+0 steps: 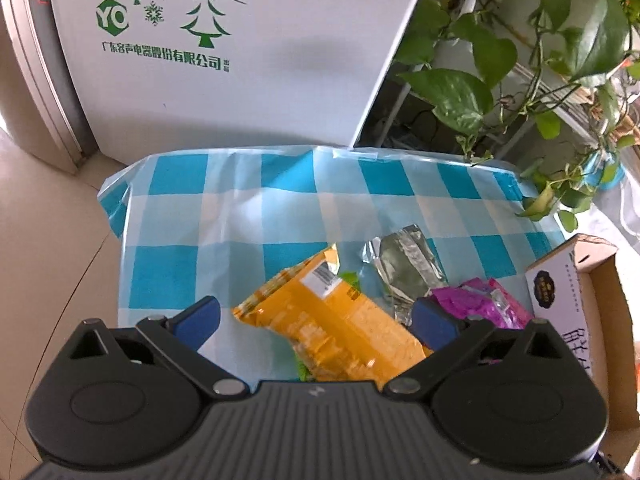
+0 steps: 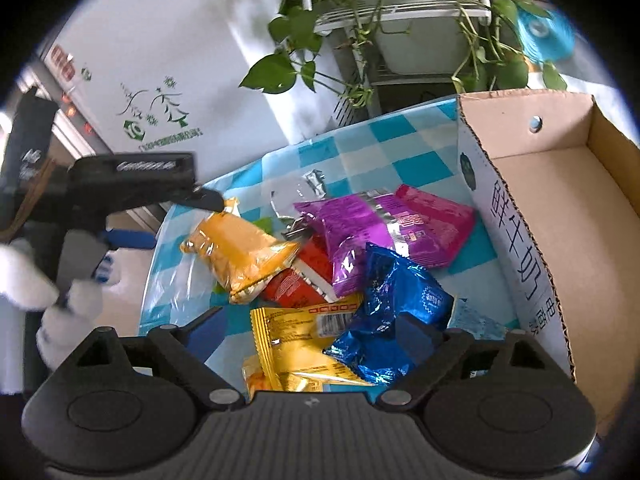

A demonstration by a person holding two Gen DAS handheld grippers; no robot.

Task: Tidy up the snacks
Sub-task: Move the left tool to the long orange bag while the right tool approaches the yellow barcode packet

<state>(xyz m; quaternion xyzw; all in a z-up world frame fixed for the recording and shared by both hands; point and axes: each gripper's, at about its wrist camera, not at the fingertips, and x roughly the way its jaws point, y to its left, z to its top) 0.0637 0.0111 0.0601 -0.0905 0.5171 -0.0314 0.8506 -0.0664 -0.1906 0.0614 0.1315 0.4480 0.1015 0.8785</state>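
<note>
Several snack packets lie in a pile on a blue-and-white checked cloth (image 1: pixel 280 208). In the left wrist view my left gripper (image 1: pixel 316 322) is open around an orange packet (image 1: pixel 332 320), with a silver packet (image 1: pixel 408 268) and a purple packet (image 1: pixel 480 304) beyond it. In the right wrist view my right gripper (image 2: pixel 316 338) is open above a yellow packet (image 2: pixel 304 344) and a blue foil packet (image 2: pixel 396 312). The orange packet (image 2: pixel 240 256), a red packet (image 2: pixel 296 280) and the purple packet (image 2: pixel 380 232) lie further off. The left gripper (image 2: pixel 132 184) shows at the left.
An open cardboard box (image 2: pixel 560 208) stands at the right of the cloth, also seen in the left wrist view (image 1: pixel 576 300). A white appliance with green tree print (image 1: pixel 224 60) stands behind the table. Leafy plants (image 1: pixel 520 60) hang at the back right.
</note>
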